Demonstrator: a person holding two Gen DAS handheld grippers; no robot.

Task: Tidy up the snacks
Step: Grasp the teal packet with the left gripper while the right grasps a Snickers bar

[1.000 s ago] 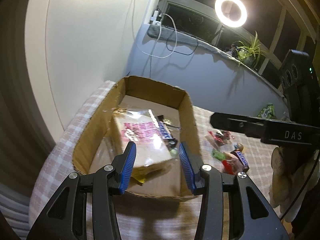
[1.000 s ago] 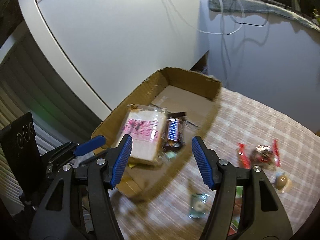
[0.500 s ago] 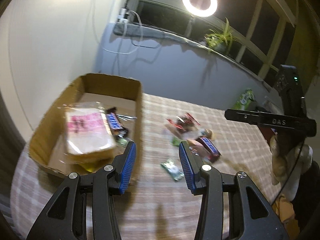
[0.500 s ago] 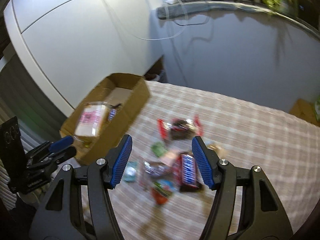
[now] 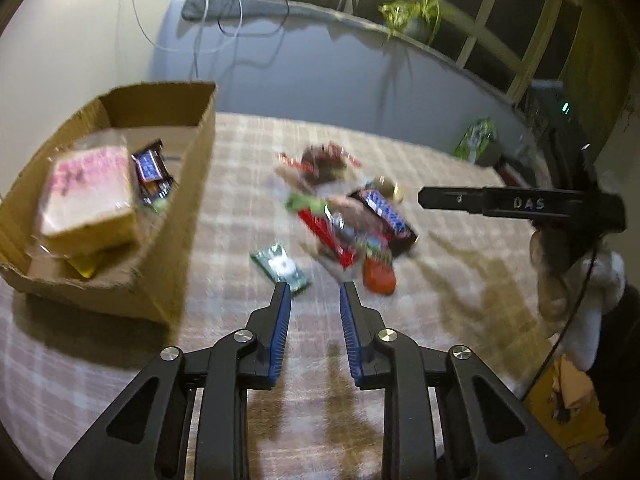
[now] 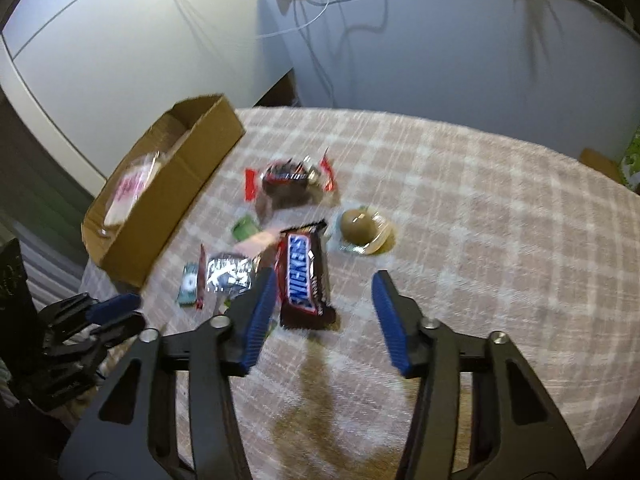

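Checked pink-and-white cloth over the tabletop, set against a pale wall with trailing cables; dark window and potted plant behind. Open cardboard box at the left edge, holding a clear-wrapped pink-printed sandwich pack and a blue-labelled bar. Loose snacks heaped mid-cloth, blurred: brown Snickers bar lying flat, silver foil pack beside it, small green packet, red-ended wrapper, round brown sweet in clear plastic. Left gripper partly open, narrow gap, empty, just short of the green packet. Right gripper spread wide, holding nothing, above the near end of the Snickers bar.
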